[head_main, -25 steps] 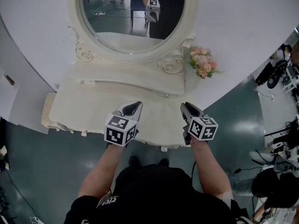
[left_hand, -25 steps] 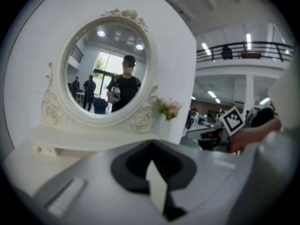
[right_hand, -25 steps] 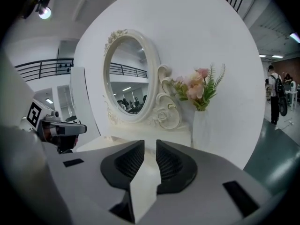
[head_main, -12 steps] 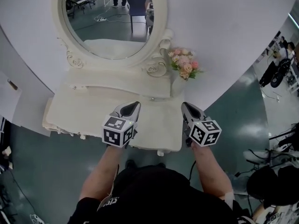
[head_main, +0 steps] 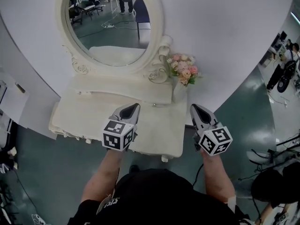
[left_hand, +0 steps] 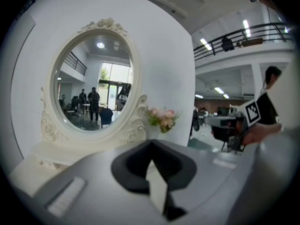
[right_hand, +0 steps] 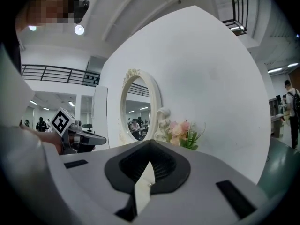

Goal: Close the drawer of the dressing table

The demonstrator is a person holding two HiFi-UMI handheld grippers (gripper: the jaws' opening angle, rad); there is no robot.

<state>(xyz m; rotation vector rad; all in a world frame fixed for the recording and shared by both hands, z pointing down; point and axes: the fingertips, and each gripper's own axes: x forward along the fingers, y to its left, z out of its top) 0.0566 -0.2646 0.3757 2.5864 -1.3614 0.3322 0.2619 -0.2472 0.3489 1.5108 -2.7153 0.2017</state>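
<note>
The closing step is looking finished, or nearly so. The dressing table (head_main: 93, 121) is standing at 12 o'clock from the person. The drawer (head_main: 117, 99), read here as the low tier under the mirror (head_main: 110, 22) with a small knob near each end, is sitting flush, with no part standing out. Whether the table's front edge is hiding another drawer cannot be told from the head view.

The left gripper (head_main: 133, 108) is hovering over the table's near edge at about 11 o'clock. Its jaws are pressed together on nothing, and it is pointing toward the mirror. The right gripper (head_main: 197, 108) is hanging at about 1 o'clock, just off the table's right end, with its jaws likewise pressed together and empty. It is aiming past the flowers (head_main: 183, 71). Neither gripper is touching the furniture.

As a judgement, the next move is calling only for a check that the drawer front is lying even with its frame. If a gap is showing, a shut jaw tip should be pushing squarely on the front, between the knobs, so the drawer is not skewing.

No brand or label is showing on the table. The gripper cubes are carrying only black-and-white square markers. White print on the person's dark shirt is too small to read.
</note>
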